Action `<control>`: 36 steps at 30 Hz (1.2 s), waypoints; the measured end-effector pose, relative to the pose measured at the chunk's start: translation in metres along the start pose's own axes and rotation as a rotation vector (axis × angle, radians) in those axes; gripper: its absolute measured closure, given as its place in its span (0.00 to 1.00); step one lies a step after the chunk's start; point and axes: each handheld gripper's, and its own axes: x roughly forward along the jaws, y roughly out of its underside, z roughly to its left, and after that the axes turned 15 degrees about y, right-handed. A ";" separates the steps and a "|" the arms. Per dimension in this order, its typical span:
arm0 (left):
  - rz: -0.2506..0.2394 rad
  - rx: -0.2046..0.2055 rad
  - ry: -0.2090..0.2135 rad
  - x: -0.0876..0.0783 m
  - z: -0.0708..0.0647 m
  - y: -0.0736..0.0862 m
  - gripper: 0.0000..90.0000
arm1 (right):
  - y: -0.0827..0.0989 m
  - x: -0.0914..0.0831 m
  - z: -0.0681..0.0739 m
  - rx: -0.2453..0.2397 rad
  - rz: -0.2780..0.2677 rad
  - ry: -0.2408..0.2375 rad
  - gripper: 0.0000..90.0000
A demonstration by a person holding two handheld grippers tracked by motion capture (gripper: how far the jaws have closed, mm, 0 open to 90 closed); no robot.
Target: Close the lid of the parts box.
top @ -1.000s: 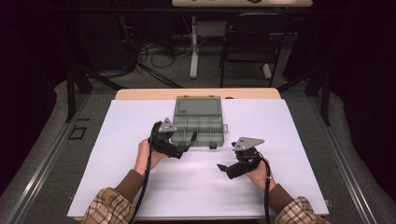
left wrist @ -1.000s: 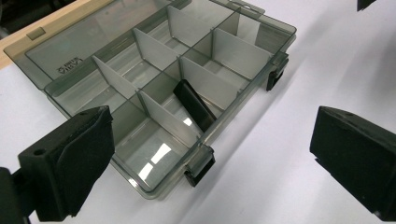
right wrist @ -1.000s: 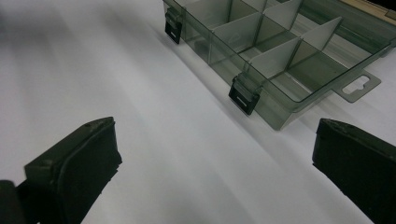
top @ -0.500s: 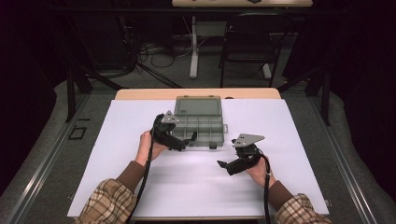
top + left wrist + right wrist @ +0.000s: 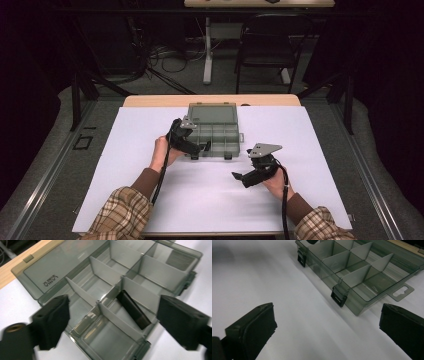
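A clear grey compartment box [image 5: 215, 131] lies open on the white sheet, its lid [image 5: 57, 270] flat behind it. A dark flat piece [image 5: 132, 310] leans in one front compartment. My left gripper [image 5: 204, 147] hovers at the box's front left corner. Its jaws [image 5: 113, 305] have just been closing a little but still stand wide, with the box's front compartments between them and neither pad touching anything. My right gripper [image 5: 237, 176] rests over bare sheet in front of the box's right end, open [image 5: 327, 312] with nothing between its fingers.
The box [image 5: 352, 267] has black latches [image 5: 339, 297] on its front wall and a hang tab [image 5: 400, 292] at one end. The white sheet [image 5: 150, 200] covers the table; a wooden edge [image 5: 150, 101] shows at the back. A chair [image 5: 270, 45] and cables stand beyond.
My left hand has slid a little to the right, bringing its gripper over the box's front corner. The right hand has stayed where it was.
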 end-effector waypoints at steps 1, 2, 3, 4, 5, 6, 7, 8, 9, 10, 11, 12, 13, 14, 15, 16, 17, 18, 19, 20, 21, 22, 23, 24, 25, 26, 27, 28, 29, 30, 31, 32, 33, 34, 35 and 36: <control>-0.008 -0.004 -0.004 0.001 0.001 0.000 0.17 | 0.000 0.001 0.000 -0.003 0.000 -0.002 0.00; -0.013 -0.009 -0.006 0.001 0.002 0.000 0.18 | -0.001 0.001 0.001 -0.005 0.001 -0.005 0.00; -0.016 -0.013 -0.014 0.002 0.003 0.001 0.20 | -0.001 0.002 0.001 -0.006 0.001 -0.006 0.00; -0.006 -0.015 -0.014 0.003 0.005 0.001 0.24 | -0.001 0.002 0.001 -0.005 0.000 -0.007 0.00; -0.008 -0.019 -0.021 0.005 0.006 0.001 0.25 | -0.002 0.003 0.001 -0.006 0.001 -0.010 0.00; 0.003 -0.020 -0.024 0.007 0.007 0.000 0.27 | -0.002 0.004 0.001 -0.006 0.000 -0.011 0.00; 0.011 -0.020 -0.030 0.008 0.007 0.000 0.30 | -0.002 0.004 0.001 -0.005 0.001 -0.013 0.00; 0.017 -0.020 -0.028 0.009 0.007 0.000 0.33 | -0.002 0.005 0.001 -0.005 0.001 -0.013 0.00; 0.022 -0.020 -0.036 0.011 0.007 0.000 0.34 | -0.002 0.006 0.001 -0.006 0.005 -0.014 0.00; 0.034 -0.024 -0.038 0.013 0.007 0.000 0.38 | -0.002 0.006 0.001 -0.005 0.004 -0.014 0.00; 0.044 -0.027 -0.043 0.015 0.008 0.000 0.41 | -0.001 0.006 0.001 -0.004 0.004 -0.015 0.00; 0.049 -0.032 -0.052 0.017 0.008 0.000 0.41 | -0.001 0.006 0.001 -0.004 0.008 -0.014 0.00; 0.056 -0.039 -0.057 0.018 0.009 0.000 0.43 | -0.001 0.006 0.000 -0.002 0.009 -0.011 0.00; 0.057 -0.045 -0.060 0.019 0.010 0.000 0.44 | -0.001 0.006 0.000 -0.003 0.007 -0.006 0.00; 0.051 -0.054 -0.055 0.020 0.011 0.001 0.45 | -0.002 0.007 0.000 -0.003 0.003 -0.002 0.00; 0.046 -0.063 -0.050 0.021 0.012 0.001 0.46 | -0.002 0.007 -0.001 -0.005 0.003 0.001 0.00; 0.045 -0.070 -0.050 0.021 0.013 0.001 0.47 | -0.002 0.008 -0.001 -0.002 0.006 0.002 0.00; 0.043 -0.072 -0.047 0.022 0.014 0.001 0.48 | -0.003 0.008 -0.001 -0.004 0.009 0.002 0.00; 0.044 -0.073 -0.048 0.023 0.014 0.001 0.48 | -0.003 0.009 -0.002 -0.008 0.009 0.004 0.00; 0.045 -0.074 -0.052 0.023 0.015 0.001 0.49 | -0.003 0.009 -0.002 -0.008 0.011 0.006 0.00; 0.047 -0.074 -0.048 0.024 0.016 0.001 0.50 | -0.003 0.010 -0.003 -0.002 0.015 0.006 0.00; 0.043 -0.076 -0.045 0.024 0.016 0.001 0.51 | -0.004 0.010 -0.004 -0.004 0.014 0.011 0.00; 0.044 -0.075 -0.043 0.025 0.016 0.001 0.52 | -0.005 0.011 -0.006 -0.003 0.015 0.015 0.00; 0.049 -0.073 -0.038 0.026 0.016 0.001 0.53 | -0.005 0.011 -0.008 0.003 0.011 0.023 0.00; 0.051 -0.068 -0.036 0.028 0.016 0.001 0.54 | -0.006 0.011 -0.010 0.009 0.013 0.025 0.00; 0.054 -0.069 -0.033 0.029 0.016 0.001 0.55 | -0.007 0.012 -0.012 0.011 0.013 0.029 0.00; 0.059 -0.065 -0.038 0.030 0.015 0.000 0.56 | -0.007 0.012 -0.015 0.012 0.011 0.039 0.00; 0.061 -0.060 -0.045 0.030 0.015 0.000 0.57 | -0.008 0.013 -0.017 0.013 0.013 0.044 0.00; 0.062 -0.057 -0.046 0.031 0.014 0.000 0.59 | -0.009 0.014 -0.020 0.015 0.010 0.052 0.01; 0.063 -0.053 -0.051 0.031 0.014 -0.001 0.60 | -0.011 0.014 -0.022 0.018 0.011 0.054 0.02; 0.062 -0.058 -0.046 0.031 0.015 0.000 0.61 | -0.012 0.014 -0.025 0.022 0.008 0.058 0.04; 0.059 -0.059 -0.046 0.031 0.015 0.000 0.61 | -0.014 0.015 -0.028 0.025 0.007 0.063 0.05; 0.056 -0.060 -0.043 0.030 0.016 0.000 0.62 | -0.015 0.016 -0.031 0.028 -0.001 0.070 0.07; 0.054 -0.061 -0.038 0.030 0.016 0.000 0.62 | -0.017 0.017 -0.034 0.029 0.000 0.076 0.09; 0.052 -0.061 -0.042 0.030 0.016 0.000 0.62 | -0.018 0.018 -0.037 0.028 0.005 0.082 0.11; 0.051 -0.063 -0.041 0.031 0.016 0.001 0.62 | -0.020 0.021 -0.040 0.031 0.008 0.092 0.14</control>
